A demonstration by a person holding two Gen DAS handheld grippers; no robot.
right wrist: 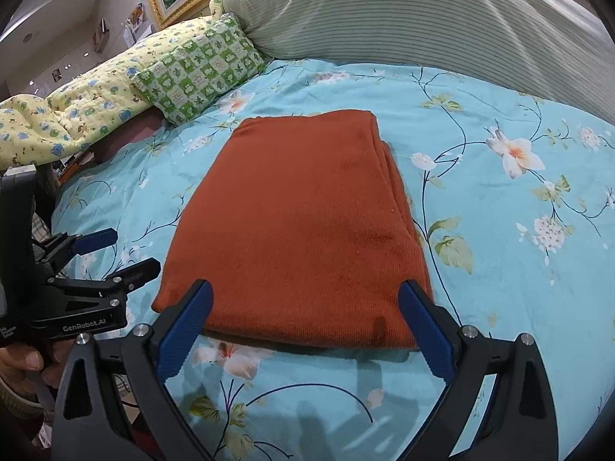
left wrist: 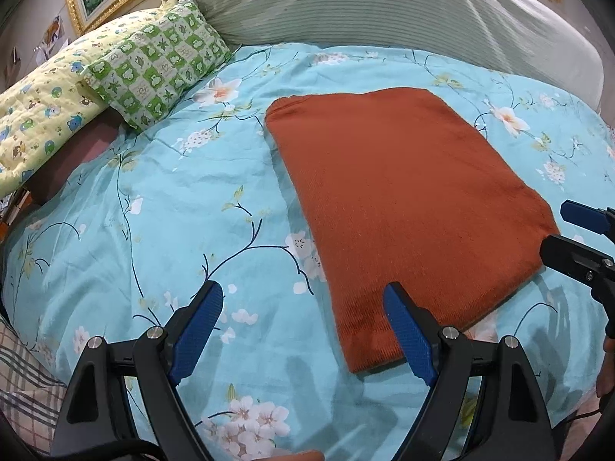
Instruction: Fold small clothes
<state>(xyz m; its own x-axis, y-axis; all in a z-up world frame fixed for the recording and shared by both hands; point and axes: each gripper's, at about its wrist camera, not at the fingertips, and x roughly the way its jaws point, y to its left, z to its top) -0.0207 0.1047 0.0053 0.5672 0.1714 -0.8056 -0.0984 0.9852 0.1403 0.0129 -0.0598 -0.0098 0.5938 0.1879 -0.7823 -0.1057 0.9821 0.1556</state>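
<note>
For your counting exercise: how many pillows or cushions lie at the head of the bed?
3: a green checked pillow nearest the folded orange garment, a yellow cartoon-print one to its left, and a large striped bolster behind. Others may be hidden.

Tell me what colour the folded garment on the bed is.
Rust orange folded garment, clearest in the right wrist view.
</note>
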